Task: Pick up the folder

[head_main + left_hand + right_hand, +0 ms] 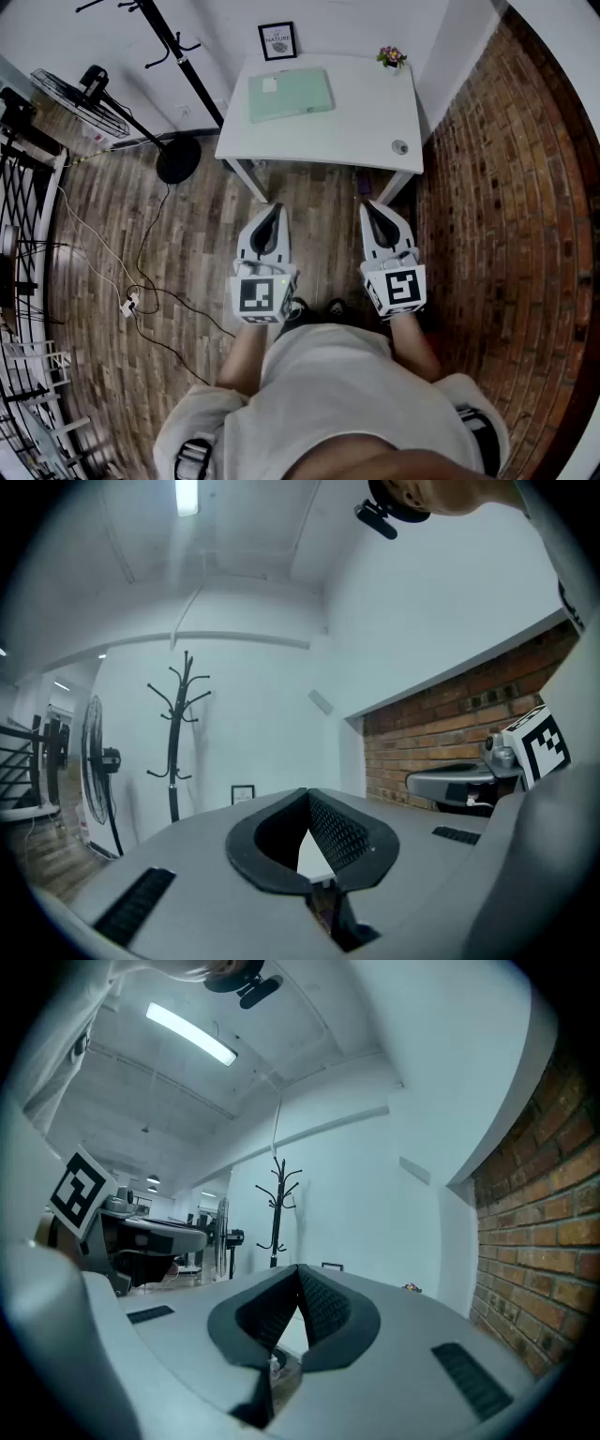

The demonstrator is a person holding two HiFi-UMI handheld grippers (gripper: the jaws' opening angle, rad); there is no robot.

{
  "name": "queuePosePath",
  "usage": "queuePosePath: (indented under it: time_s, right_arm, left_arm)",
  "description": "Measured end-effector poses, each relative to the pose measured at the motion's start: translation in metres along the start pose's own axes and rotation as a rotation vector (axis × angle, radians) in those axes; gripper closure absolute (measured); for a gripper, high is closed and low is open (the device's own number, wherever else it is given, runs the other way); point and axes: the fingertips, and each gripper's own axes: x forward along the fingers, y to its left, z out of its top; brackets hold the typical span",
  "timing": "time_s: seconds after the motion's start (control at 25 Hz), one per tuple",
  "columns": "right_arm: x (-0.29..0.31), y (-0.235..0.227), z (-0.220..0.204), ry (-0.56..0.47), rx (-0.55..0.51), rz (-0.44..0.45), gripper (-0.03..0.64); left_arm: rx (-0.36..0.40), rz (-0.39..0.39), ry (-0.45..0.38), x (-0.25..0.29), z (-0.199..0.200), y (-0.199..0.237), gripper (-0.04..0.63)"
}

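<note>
My left gripper [272,210] and right gripper [374,207], both clenched empty, face the table [375,131]. The green folder [290,94] looks thin, light and bendy; its near edge suits pinching.

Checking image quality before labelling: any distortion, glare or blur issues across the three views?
Head view: heavy fisheye, brick wall bows, corners vignetted; green folder on the white table evenly lit and sharp. Left gripper view: ceiling light blooms; left gripper fills the lower half. Right gripper view: same fisheye, strip light bright, background slightly soft.

Framed picture [277,40] — "NATURE"
</note>
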Motion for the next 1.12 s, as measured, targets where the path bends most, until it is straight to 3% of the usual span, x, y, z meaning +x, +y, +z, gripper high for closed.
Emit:
queuePosePath:
  time_s: [0.48,0.64,0.8,1.12]
  right_arm:
    - [0.013,0.055,0.013,-0.011,0.001,0.017,0.618]
    - [0.022,0.073,0.012,-0.001,-0.018,0.035,0.555]
    - [0.033,0.088,0.012,0.005,-0.018,0.041,0.551]
    - [0.044,0.12,0.006,0.034,-0.033,0.02,0.551]
  left_arm:
    - [-0.018,-0.041,0.002,-0.034,-0.008,0.032,0.574]
    - [-0.016,-0.033,0.0,-0.041,-0.011,0.048,0.571]
    - [-0.016,-0.042,0.019,-0.043,-0.018,0.065,0.517]
    - [-0.03,-0.053,0.019,-0.057,-0.031,0.099,0.512]
